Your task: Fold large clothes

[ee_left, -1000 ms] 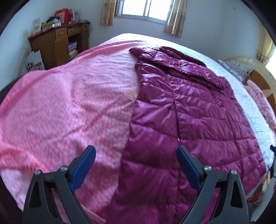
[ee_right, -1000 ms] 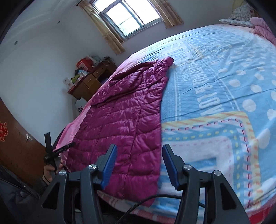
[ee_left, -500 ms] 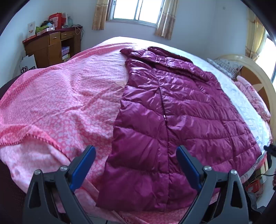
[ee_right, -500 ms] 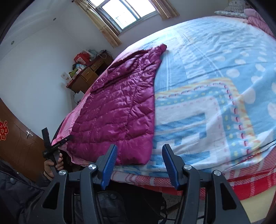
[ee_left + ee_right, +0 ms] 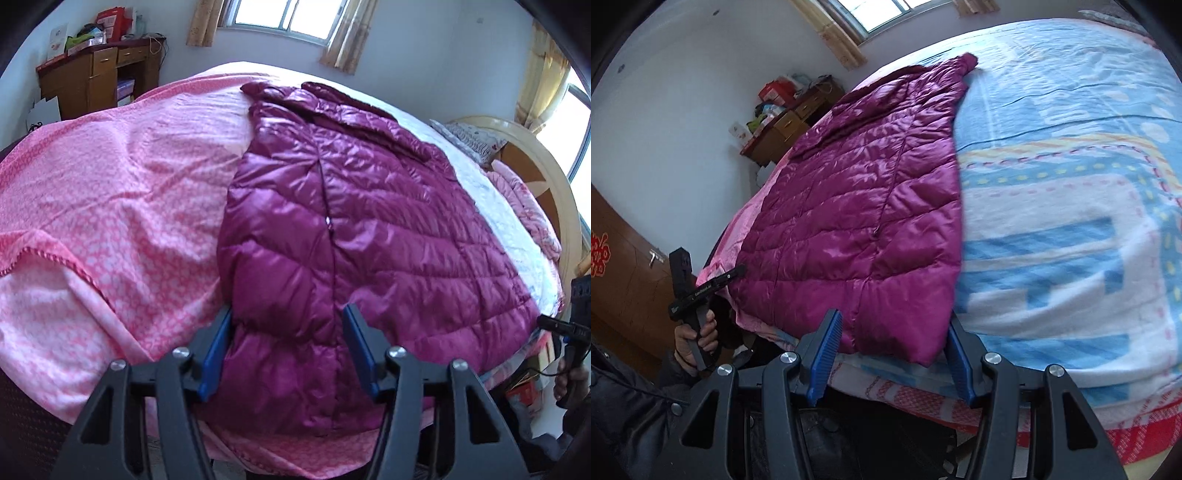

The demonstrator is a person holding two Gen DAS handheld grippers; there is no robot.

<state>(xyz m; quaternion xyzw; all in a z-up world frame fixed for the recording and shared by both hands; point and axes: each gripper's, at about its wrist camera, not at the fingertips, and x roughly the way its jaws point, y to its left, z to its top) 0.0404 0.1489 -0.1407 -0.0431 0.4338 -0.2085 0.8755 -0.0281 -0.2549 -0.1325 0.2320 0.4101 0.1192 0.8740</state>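
A large magenta quilted down jacket (image 5: 351, 221) lies flat on the bed, hem toward me, collar far; it also shows in the right wrist view (image 5: 871, 206). My left gripper (image 5: 288, 343) is open, its blue pads either side of the jacket's left hem part, just in front of the bed edge. My right gripper (image 5: 892, 350) is open, at the jacket's right hem corner, which hangs over the bed edge between the pads. Neither holds cloth.
A pink blanket (image 5: 110, 206) covers the bed's left half, a blue patterned blanket (image 5: 1071, 184) the right. A wooden desk (image 5: 96, 77) with clutter stands by the far wall. Headboard and pillows (image 5: 524, 155) are at the right. A wooden door (image 5: 617, 258) is at the left.
Both grippers have drawn back to the near bed edge and lowered to the jacket's hem. The left gripper's jaws have narrowed, still open.
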